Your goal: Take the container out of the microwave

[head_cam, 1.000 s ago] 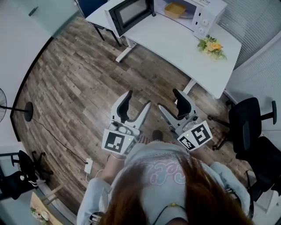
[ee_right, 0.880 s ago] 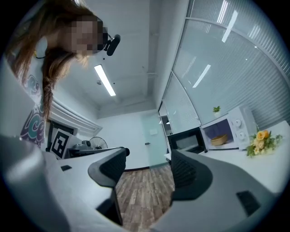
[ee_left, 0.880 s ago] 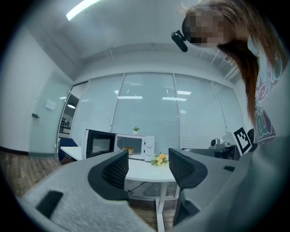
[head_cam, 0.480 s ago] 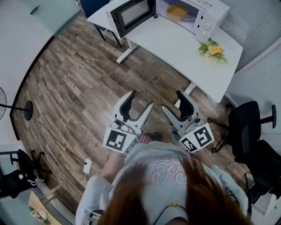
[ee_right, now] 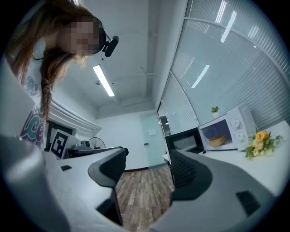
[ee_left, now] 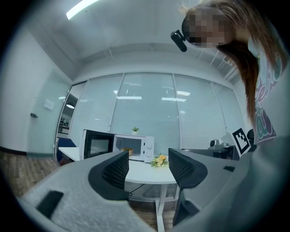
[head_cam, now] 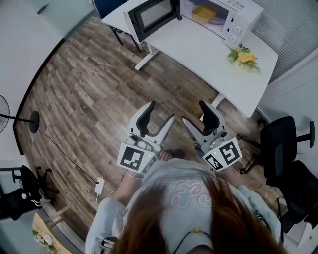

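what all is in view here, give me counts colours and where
white microwave oven: 1, white, door open, on table
shallow yellow container: 1, yellow, inside the microwave
white rectangular table: 1, white, ahead
yellow flower bunch: 1, yellow and green, on table
black office chair: at least 1, black, right of table
black standing fan: 1, black, floor left
wood-plank floor: 1, brown, underfoot
left tool: 1, grey, open, empty
right tool: 1, grey, open, empty
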Tool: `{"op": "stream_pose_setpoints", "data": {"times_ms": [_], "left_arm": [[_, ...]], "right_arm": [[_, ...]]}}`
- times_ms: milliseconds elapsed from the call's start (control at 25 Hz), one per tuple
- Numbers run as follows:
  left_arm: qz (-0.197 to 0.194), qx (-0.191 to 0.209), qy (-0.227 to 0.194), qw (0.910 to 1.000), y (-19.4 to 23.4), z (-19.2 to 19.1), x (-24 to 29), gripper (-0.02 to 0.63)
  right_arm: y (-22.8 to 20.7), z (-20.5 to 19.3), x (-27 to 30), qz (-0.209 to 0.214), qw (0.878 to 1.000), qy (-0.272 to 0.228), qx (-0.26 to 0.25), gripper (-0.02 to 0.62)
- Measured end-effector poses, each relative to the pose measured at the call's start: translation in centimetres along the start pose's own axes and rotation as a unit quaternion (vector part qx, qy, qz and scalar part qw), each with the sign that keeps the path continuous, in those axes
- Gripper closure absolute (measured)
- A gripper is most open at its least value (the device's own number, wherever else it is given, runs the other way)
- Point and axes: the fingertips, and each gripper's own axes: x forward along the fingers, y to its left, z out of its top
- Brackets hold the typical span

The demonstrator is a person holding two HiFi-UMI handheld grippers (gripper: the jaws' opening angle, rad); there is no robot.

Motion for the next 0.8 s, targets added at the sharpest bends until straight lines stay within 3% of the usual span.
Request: {"op": "stream_pose_setpoints", "data": {"times_ms": [560, 800], "left_arm": [[-0.004, 0.022, 0.007, 0.9997, -0.3, 0.5, 1.1, 0.339], [0.003, 0.003, -0.009, 0.9999, 0.6, 0.8, 1.2, 0.341]], "right_arm": [[-0.6, 1.3, 0.5, 0.001, 1.0, -0.018, -0.004, 0.301], [-1.2, 1.6, 0.9, -0.001, 1.0, -0.018, 0.004, 0.301]]}}
